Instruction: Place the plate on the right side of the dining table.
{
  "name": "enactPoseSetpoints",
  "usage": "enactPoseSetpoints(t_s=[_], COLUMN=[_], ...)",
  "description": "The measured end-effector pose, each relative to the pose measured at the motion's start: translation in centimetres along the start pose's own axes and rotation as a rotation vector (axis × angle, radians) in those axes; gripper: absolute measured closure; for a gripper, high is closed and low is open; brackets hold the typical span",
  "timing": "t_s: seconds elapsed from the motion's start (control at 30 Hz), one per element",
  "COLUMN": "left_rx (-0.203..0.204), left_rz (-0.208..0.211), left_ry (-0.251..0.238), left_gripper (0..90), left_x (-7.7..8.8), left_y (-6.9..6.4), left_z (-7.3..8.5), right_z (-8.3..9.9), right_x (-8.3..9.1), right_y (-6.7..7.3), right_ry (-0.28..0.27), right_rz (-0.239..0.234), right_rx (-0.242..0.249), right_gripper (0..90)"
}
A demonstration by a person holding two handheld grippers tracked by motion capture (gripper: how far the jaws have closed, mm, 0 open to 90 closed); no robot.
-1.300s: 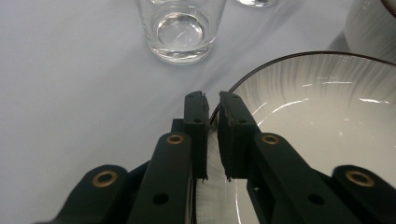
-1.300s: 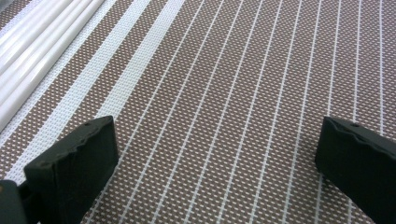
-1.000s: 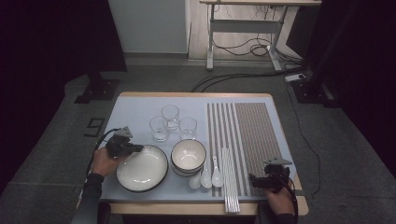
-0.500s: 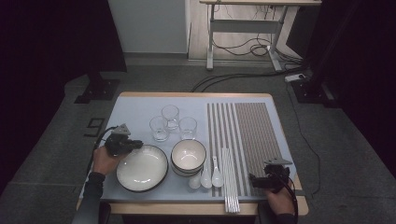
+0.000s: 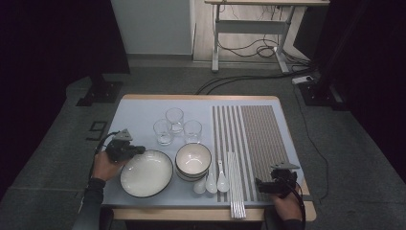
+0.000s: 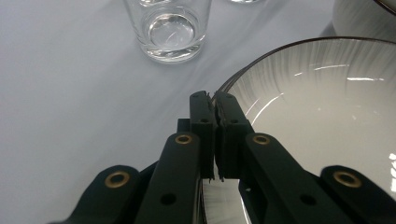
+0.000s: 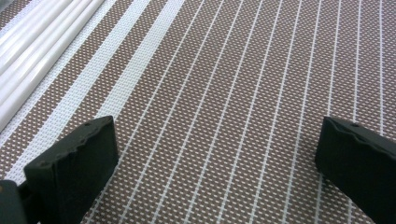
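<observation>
A wide white plate (image 5: 146, 172) with a dark rim lies at the front left of the pale table mat. My left gripper (image 5: 139, 150) is at its upper-left edge. In the left gripper view its jaws (image 6: 215, 100) are pressed together on the plate's rim (image 6: 327, 102), with the thin edge caught between the pads. My right gripper (image 5: 258, 186) rests at the front right over the brown striped placemat (image 5: 258, 129). Seen from the right gripper view, its jaws (image 7: 215, 140) stand wide apart above the weave (image 7: 233, 70), with nothing between them.
Stacked white bowls (image 5: 193, 160) sit right of the plate, with three clear glasses (image 5: 174, 120) behind them; the nearest glass (image 6: 170, 28) is just beyond the left jaws. White spoons (image 5: 210, 182) and white chopsticks (image 5: 235, 184) (image 7: 32, 32) lie beside the placemat's left side.
</observation>
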State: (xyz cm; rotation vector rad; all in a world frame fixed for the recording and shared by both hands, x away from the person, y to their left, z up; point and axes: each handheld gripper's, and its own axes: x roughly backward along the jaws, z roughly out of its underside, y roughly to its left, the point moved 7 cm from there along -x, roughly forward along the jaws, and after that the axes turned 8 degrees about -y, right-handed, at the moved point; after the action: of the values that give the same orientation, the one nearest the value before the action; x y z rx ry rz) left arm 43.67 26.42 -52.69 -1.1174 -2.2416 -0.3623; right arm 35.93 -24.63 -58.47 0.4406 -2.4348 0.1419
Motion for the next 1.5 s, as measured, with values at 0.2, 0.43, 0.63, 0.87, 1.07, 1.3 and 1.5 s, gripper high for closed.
enactPoseSetpoints(t_s=[0.2,0.43,0.63,0.87,1.07,1.3,1.5], left_rx=[-0.018,-0.029,-0.034,-0.05,-0.065,-0.084,-0.094], left_rz=[0.021,0.039,0.042,0.063,0.12,0.159,0.163], left_ry=[0.01,0.024,0.029,0.05,0.078,0.072,0.078], left_gripper=[86.6,85.6,84.7,84.4,84.1,83.2,82.8], left_x=[0.1,0.2,0.1,0.3,0.4,0.0,0.1], left_y=[-0.5,-0.8,-1.0,-1.5,-2.0,-2.8,-3.3], left_z=[0.2,0.4,0.5,0.7,1.0,1.1,1.4], right_z=[0.0,0.0,0.0,0.0,0.0,0.0,0.0], right_x=[0.0,0.0,0.0,0.0,0.0,0.0,0.0], right_y=[0.0,0.0,0.0,0.0,0.0,0.0,0.0], right_ry=[0.0,0.0,0.0,0.0,0.0,0.0,0.0], right_rz=[0.0,0.0,0.0,0.0,0.0,0.0,0.0], right_rx=[0.0,0.0,0.0,0.0,0.0,-0.001,0.0], right_gripper=[0.0,0.0,0.0,0.0,0.0,0.0,0.0])
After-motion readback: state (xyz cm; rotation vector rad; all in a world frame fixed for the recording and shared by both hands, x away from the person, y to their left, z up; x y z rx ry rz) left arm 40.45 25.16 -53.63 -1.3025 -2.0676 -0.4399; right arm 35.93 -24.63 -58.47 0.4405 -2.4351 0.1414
